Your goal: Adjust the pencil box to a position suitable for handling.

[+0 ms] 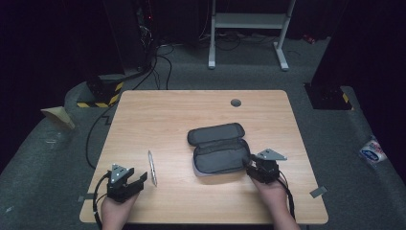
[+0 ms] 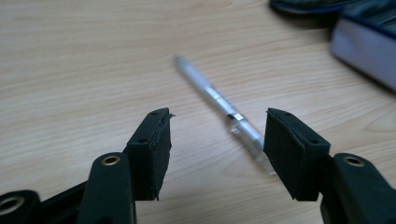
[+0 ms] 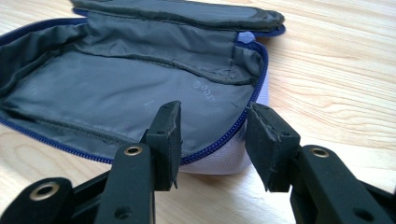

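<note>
the pen (image 1: 152,167) is lying flat on the counter (image 1: 163,110), near the front edge and left of centre, its length running roughly front to back; in the left gripper view the pen (image 2: 219,100) is stretching away on the wood just ahead of the jaws, its near end passing close by the right-hand jaw without being pinched. the left tongs (image 1: 135,180) are standing apart just beside it, with nothing between the pads, so the step in hand is looking like the approach to pick the pen up. the next move is probably calling for the left tongs (image 2: 217,135) to be lowered and brought square across the barrel, then closed on it, since a thin round barrel is likely to roll or skid if caught off-centre. well to the right, the pencil case (image 1: 219,149) is lying unzipped with its lid folded back and its grey lining showing, apparently empty. the right tongs (image 1: 249,165) are waiting at its near right corner; in the right gripper view the right tongs (image 3: 212,140) are parted with the zip edge of the pencil case (image 3: 116,93) sitting in the gap, not clamped, seemingly ready to steady it. counting: one pen, one pencil case, two tongs, one counter.
</note>
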Demonstrator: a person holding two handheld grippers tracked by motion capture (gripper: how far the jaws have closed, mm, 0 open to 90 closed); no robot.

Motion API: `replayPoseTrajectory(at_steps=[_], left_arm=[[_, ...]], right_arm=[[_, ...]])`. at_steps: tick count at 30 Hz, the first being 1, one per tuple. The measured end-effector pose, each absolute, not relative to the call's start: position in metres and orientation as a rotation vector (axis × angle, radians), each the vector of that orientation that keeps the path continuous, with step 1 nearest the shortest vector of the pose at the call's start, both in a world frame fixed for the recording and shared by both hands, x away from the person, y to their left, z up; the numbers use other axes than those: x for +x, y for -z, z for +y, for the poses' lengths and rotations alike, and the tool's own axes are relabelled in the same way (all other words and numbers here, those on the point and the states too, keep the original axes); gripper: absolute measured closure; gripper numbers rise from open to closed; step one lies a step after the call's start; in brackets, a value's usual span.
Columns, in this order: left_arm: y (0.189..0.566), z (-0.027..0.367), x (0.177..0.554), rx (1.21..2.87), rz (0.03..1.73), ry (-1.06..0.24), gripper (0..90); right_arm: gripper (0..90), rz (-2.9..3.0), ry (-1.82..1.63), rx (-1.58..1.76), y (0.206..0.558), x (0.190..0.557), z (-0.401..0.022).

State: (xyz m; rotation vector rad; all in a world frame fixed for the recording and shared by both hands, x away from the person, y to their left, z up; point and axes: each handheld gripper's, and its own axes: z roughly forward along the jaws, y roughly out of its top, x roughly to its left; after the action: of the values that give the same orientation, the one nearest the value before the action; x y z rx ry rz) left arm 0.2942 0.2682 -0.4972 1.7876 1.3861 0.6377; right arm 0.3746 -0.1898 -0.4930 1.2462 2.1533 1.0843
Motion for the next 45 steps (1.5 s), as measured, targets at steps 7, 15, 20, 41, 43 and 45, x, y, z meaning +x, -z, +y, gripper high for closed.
replayPoseTrajectory(at_steps=[7,15,20,41,43,45], left_arm=[[0.485,0.229,0.297,1.797,1.254,-0.531,40.2],[0.481,0.178,0.317,1.824,1.123,-0.419,40.4],[0.486,0.156,0.332,1.832,1.108,-0.365,42.0],[0.504,0.146,0.355,1.885,1.165,-0.392,63.7],[0.505,0.151,0.355,1.886,1.165,-0.402,63.6],[0.505,0.156,0.354,1.873,1.184,-0.402,63.4]], right_arm=[[53.8,2.164,-1.086,1.224,0.494,0.369,-0.183],[52.6,2.13,-1.078,1.255,0.5,0.363,-0.18],[52.8,2.114,-1.077,1.267,0.503,0.358,-0.178],[52.7,2.172,-1.058,1.236,0.504,0.358,-0.159],[52.7,2.178,-1.063,1.235,0.504,0.358,-0.156],[52.6,2.191,-1.067,1.22,0.506,0.358,-0.153]])
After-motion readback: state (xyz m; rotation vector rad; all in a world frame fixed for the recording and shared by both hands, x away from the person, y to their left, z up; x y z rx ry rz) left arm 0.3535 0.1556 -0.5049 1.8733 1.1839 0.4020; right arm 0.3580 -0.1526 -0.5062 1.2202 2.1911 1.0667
